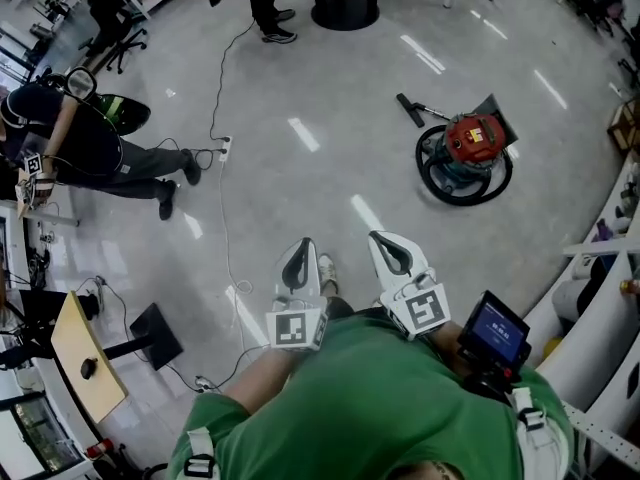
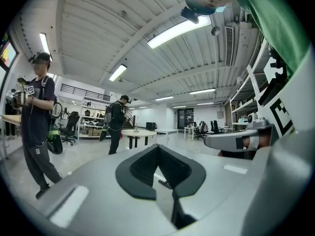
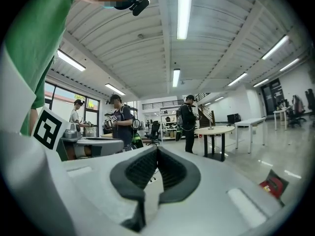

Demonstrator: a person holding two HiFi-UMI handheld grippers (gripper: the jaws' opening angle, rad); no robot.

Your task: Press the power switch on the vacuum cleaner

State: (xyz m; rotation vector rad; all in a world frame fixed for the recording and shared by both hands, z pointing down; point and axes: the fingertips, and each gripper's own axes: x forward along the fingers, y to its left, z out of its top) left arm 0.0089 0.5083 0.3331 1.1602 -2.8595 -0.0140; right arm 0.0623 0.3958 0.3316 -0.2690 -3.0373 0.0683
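Vacuum cleaner point(image 1: 468, 150) untouched, its switch unpressed: that was our reading, since nothing of ours was anywhere near it. Nearest to us, we held both tongs close in front of our green shirt point(image 1: 370, 398). The left tongs point(image 1: 300, 253) were closed tip to tip with nothing between them. The right tongs point(image 1: 385, 246) were the same, the pads meeting on empty air in each gripper view. Beyond them stretched the grey floor point(image 1: 330, 178). Farther off, ahead and to our right, the machine stood on that floor, red-topped, with a dark hose point(image 1: 440, 183) looped round its base. In the right gripper view it was only a red patch low at the edge. We could not make out the switch itself from there. By our judgement the whole job was left: walk over, find the switch, press it.
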